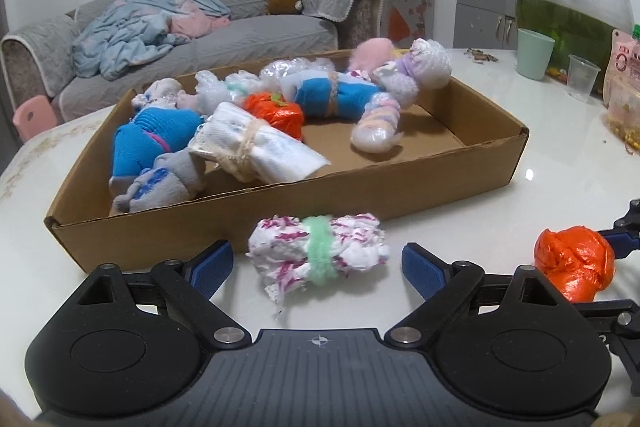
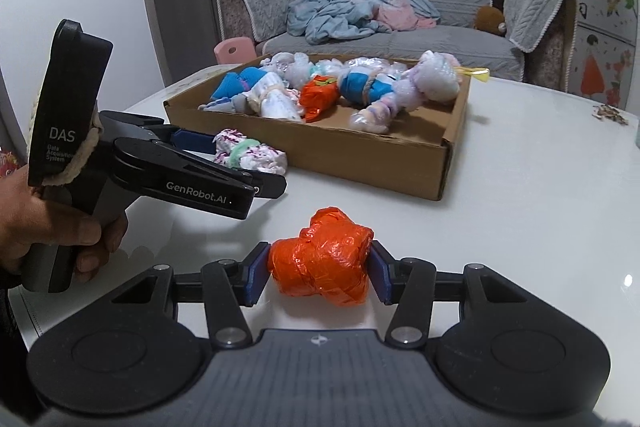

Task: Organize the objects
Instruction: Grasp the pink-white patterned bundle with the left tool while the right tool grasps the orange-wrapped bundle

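A shallow cardboard box (image 1: 224, 227) (image 2: 448, 163) on the white table holds several wrapped bundles. In front of it lies a white bundle with purple specks and a green band (image 1: 320, 253) (image 2: 250, 153). My left gripper (image 1: 318, 267) (image 2: 224, 155) is open, its blue pads on either side of this bundle, apart from it. My right gripper (image 2: 318, 273) is shut on an orange plastic-wrapped bundle (image 2: 322, 257) (image 1: 574, 265), which sits at the table surface to the right of the left gripper.
On the table at the right stand a glass fishbowl with green water (image 1: 572, 15), a green cup (image 1: 534, 53), a clear plastic cup (image 1: 582, 77) and a snack bag (image 1: 624, 83). A grey sofa (image 2: 400, 39) stands behind the table.
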A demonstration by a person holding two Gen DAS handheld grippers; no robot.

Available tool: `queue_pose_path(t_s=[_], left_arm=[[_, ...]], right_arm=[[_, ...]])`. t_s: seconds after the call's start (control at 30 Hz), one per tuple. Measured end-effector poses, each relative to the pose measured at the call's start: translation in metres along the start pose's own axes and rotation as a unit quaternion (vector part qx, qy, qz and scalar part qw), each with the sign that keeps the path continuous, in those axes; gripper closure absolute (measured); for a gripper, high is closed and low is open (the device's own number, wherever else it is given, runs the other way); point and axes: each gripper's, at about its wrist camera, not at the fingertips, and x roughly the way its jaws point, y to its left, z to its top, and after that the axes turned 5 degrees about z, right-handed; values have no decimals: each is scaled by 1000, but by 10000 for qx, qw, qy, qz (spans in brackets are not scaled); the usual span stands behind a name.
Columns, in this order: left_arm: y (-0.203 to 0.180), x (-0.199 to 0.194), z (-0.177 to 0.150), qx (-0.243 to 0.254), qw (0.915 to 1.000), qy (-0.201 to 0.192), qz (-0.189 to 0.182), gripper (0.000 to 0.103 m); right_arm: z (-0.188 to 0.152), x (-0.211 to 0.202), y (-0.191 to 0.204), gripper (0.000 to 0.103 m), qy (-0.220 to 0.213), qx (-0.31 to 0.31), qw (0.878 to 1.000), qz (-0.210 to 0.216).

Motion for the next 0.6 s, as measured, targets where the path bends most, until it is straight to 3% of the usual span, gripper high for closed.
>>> queue_pose_path(t_s=[0.2, 0.27, 0.6], left_arm=[[-1, 2, 2, -180, 9998, 30, -59, 22], [-2, -1, 3, -167, 9998, 6, -108, 38], [-4, -28, 18, 77, 9994, -75, -343, 40]], right_arm=[[1, 0, -6, 55, -2, 5, 10000, 45], [1, -2, -8, 55, -15, -4, 10000, 41], [19, -18, -22, 56, -51, -185, 9998, 15]])
